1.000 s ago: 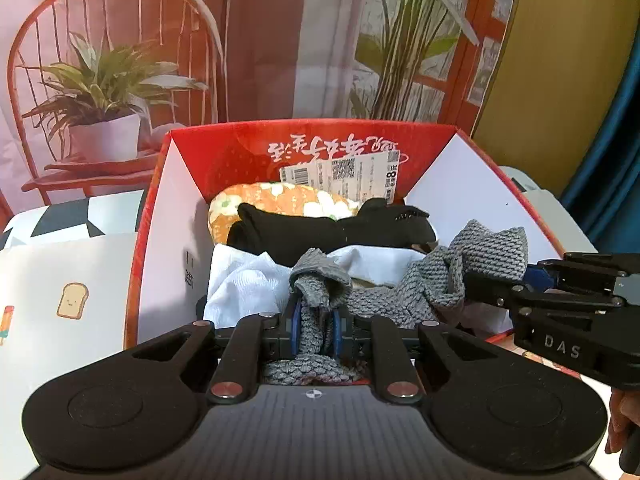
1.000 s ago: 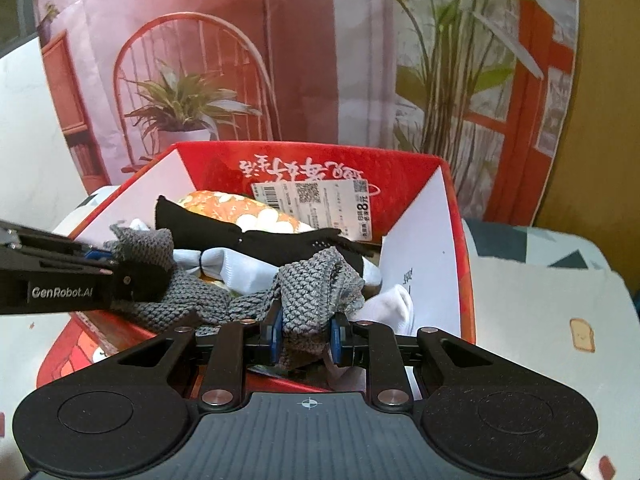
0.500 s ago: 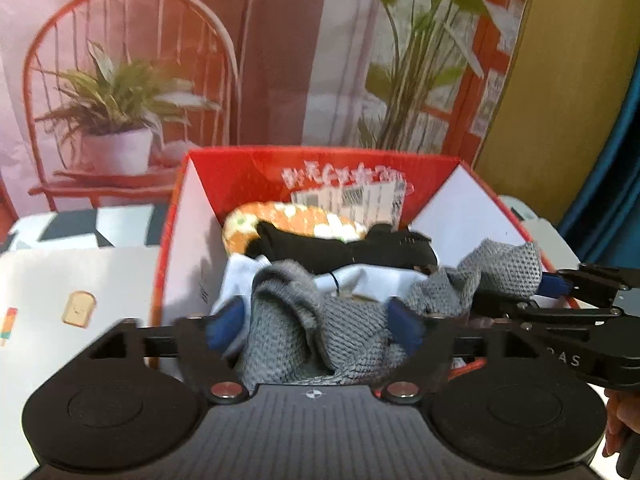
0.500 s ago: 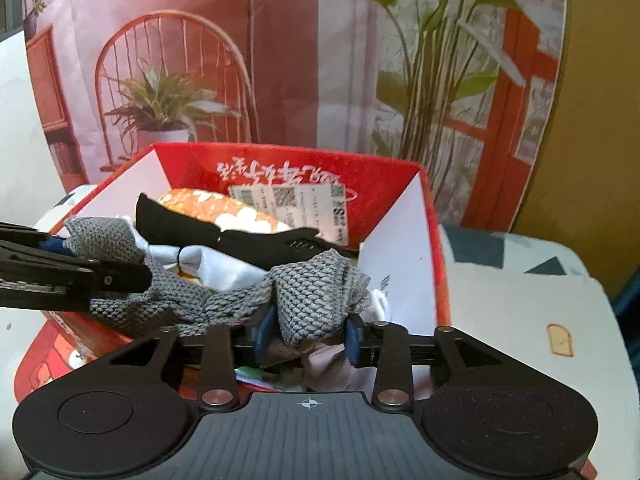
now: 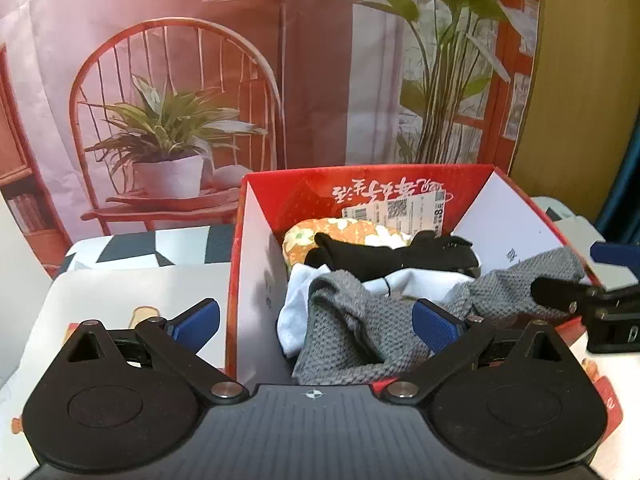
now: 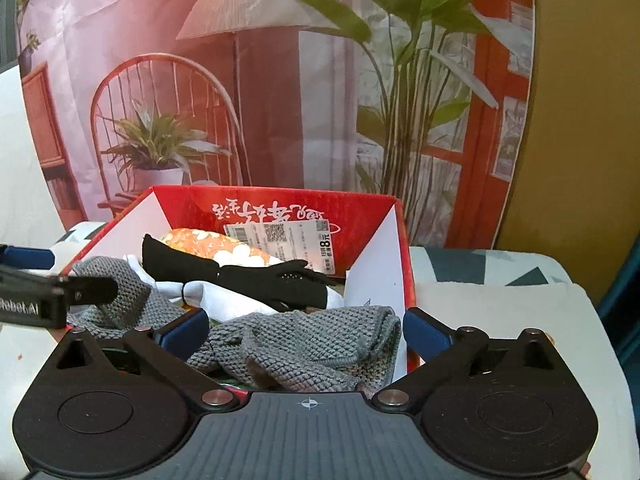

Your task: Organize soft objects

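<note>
A grey knitted cloth (image 5: 360, 332) lies across the front of the red box (image 5: 280, 196), over a white cloth (image 5: 296, 304), a black glove (image 5: 384, 256) and an orange flowered item (image 5: 316, 232). My left gripper (image 5: 316, 324) is open, its blue pads wide apart at the box's near left corner, holding nothing. My right gripper (image 6: 306, 332) is open just in front of the grey cloth (image 6: 304, 344), its pads either side of it without touching. The right gripper's fingers (image 5: 560, 292) also show at the box's right side.
The red box (image 6: 380, 280) stands on a white patterned mat (image 5: 120, 292) over a black-and-white tablecloth (image 6: 500, 268). A printed backdrop with a chair and plants hangs right behind the box. A white label is stuck on the box's back wall.
Both grippers opened and let go of the grey knitted cloth, which now lies in the box. Both drew back a little toward me.
</note>
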Motion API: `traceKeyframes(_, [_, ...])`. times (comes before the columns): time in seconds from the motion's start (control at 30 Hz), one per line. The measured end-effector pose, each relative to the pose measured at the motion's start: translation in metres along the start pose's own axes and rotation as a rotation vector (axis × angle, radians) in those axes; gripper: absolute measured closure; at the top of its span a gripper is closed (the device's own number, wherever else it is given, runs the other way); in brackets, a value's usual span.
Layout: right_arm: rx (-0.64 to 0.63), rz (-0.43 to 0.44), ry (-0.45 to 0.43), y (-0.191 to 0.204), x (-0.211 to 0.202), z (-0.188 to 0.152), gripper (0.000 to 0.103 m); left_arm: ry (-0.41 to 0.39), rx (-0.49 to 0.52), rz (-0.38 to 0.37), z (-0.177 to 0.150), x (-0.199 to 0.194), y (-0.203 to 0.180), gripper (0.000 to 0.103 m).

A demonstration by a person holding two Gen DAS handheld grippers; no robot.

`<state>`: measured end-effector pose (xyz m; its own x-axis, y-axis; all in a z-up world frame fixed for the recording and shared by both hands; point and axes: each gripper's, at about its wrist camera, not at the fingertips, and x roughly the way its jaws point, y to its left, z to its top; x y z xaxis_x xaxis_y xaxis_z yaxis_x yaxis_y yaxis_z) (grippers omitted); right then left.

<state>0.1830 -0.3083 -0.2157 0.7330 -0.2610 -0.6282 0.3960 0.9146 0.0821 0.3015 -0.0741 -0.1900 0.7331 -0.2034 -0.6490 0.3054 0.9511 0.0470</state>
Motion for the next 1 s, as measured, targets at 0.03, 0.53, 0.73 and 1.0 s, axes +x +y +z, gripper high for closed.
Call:
traceKeyframes(0.03, [0.007, -0.001, -0.001, -0.001, -0.001, 0.000, 0.000, -0.004, 0.003, 0.005, -0.002, -0.002, 0.001, 0.000])
traceKeyframes(0.53, [0.046, -0.027, 0.011, -0.005, -0.004, -0.007, 0.000, -0.010, -0.055, 0.068, -0.007, -0.009, 0.010, 0.000])
traceKeyframes(0.73, [0.046, -0.024, 0.017, -0.004, -0.005, -0.007, 0.000, -0.023, -0.078, 0.024, -0.008, -0.012, 0.012, 0.000])
traceKeyframes(1.0, [0.040, -0.035, 0.011, -0.003, -0.011, -0.006, 0.000, -0.063, -0.101, 0.013, -0.008, -0.023, 0.012, 0.000])
